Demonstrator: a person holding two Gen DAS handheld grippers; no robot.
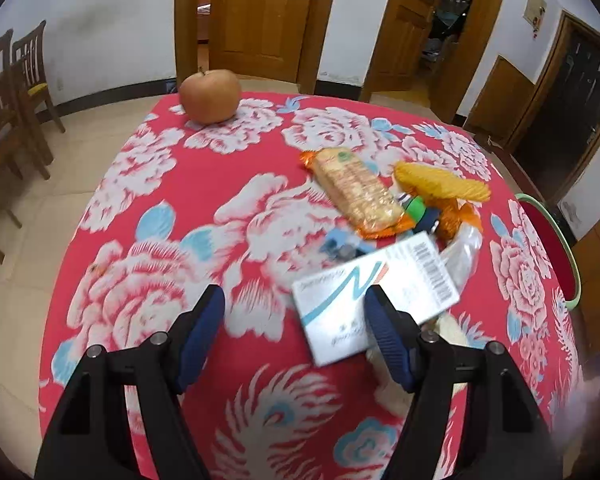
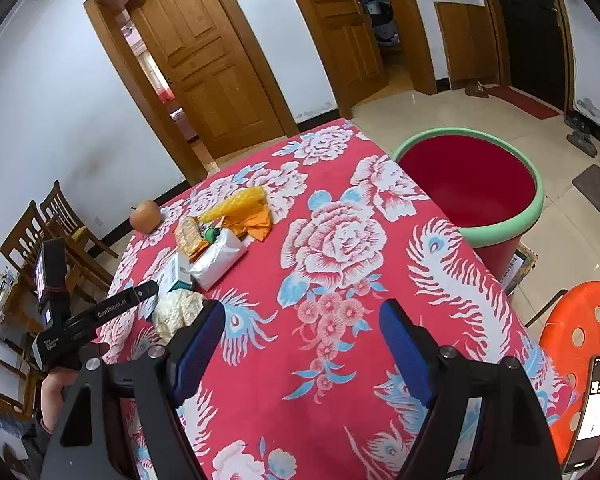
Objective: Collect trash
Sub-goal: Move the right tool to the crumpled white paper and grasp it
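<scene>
The left gripper (image 1: 296, 330) stands open low in the left wrist view, its ribbed blue pads (image 1: 198, 336) spread wide over bare cloth. A white box (image 1: 374, 300) with a barcode and a blue stripe lies just beyond and partly behind the right-hand pad; whether pad and box touch cannot be told. The box is flat, stiff card, blurred in the frame.

The right gripper (image 2: 302, 354) is also open, nothing between its fingers, over the flowered cloth at the bottom centre of the right wrist view.

The trash sits in a loose heap right of centre in the left wrist view: a long clear cracker pack (image 1: 356, 190) with orange ends, a yellow crinkled wrapper (image 1: 440, 182), a small green cap (image 1: 414, 208) and a soft white bag (image 1: 464, 252). A crumpled tissue (image 2: 178, 312) lies at the near end of the heap, beside the box. A round, smooth apple (image 1: 210, 96) stands well apart at the far edge, upper left.

The table (image 1: 220, 184) is covered in red cloth printed with white and blue flowers; its left and middle parts lie open. Past its right edge stands a red bin (image 2: 468, 184) with a pale green rim, mouth up, in the upper right of the right wrist view. An orange stool (image 2: 572, 320) sits at the lower right.
</scene>
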